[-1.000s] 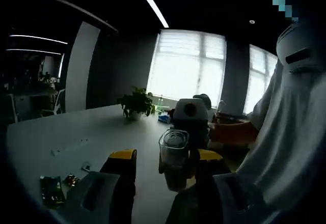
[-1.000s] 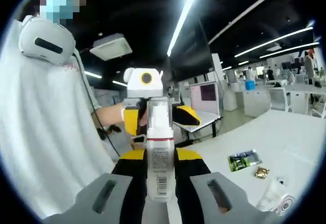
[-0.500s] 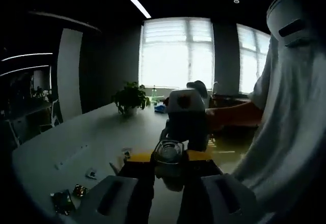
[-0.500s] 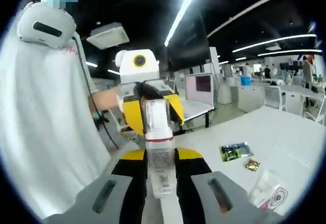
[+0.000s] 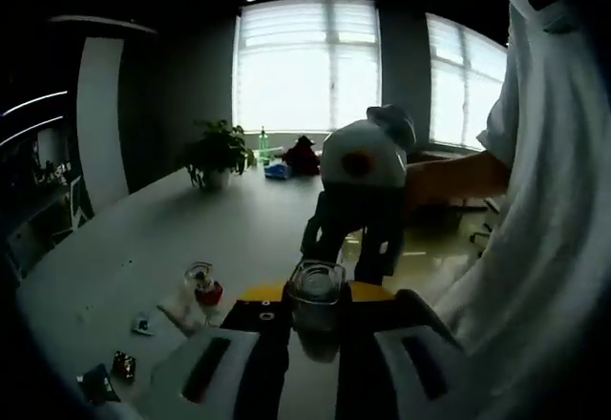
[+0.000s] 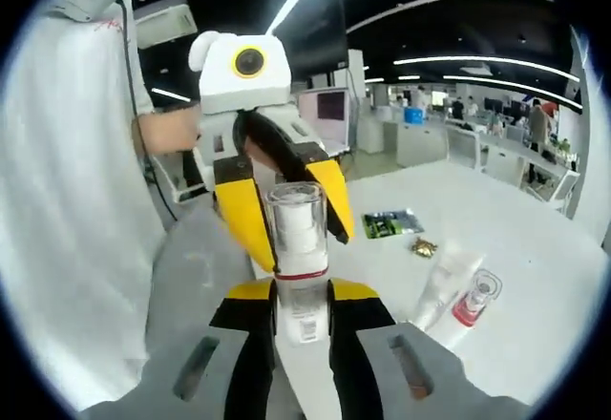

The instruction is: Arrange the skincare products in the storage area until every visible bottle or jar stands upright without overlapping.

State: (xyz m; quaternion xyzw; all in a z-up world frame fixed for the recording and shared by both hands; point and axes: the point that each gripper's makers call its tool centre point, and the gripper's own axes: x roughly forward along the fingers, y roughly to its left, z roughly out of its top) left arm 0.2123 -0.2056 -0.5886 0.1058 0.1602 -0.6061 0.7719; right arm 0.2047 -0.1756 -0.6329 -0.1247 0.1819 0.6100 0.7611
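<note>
The right claw [image 6: 302, 310] is clenched on a pump bottle [image 6: 297, 248] with a clear cap and a red band, held off the white desk [image 6: 535, 277] in front of the person's body. The left claw [image 6: 283, 212] hangs just behind that bottle in the right gripper view, its yellow-tipped jaws spread apart, and I cannot tell whether they touch the cap. In the left gripper view the clear cap [image 5: 316, 291] stands between the left claw's [image 5: 305, 310] jaws, with the right claw [image 5: 363, 200] beyond it; whether those jaws press on it cannot be told.

Judging by how things lie, the task is at an early stage. A white tube [image 6: 442, 286] lies flat on the desk, and a small clear bottle with a red collar [image 6: 474, 298] lies tilted just beside it, the two touching or nearly so. A green packet [image 6: 392, 222] and a small gold wrapper [image 6: 424, 245] sit further off. No storage area can be made out. Left to do: set the held bottle upright, then stand the tube and small bottle up, apart from each other.
</note>
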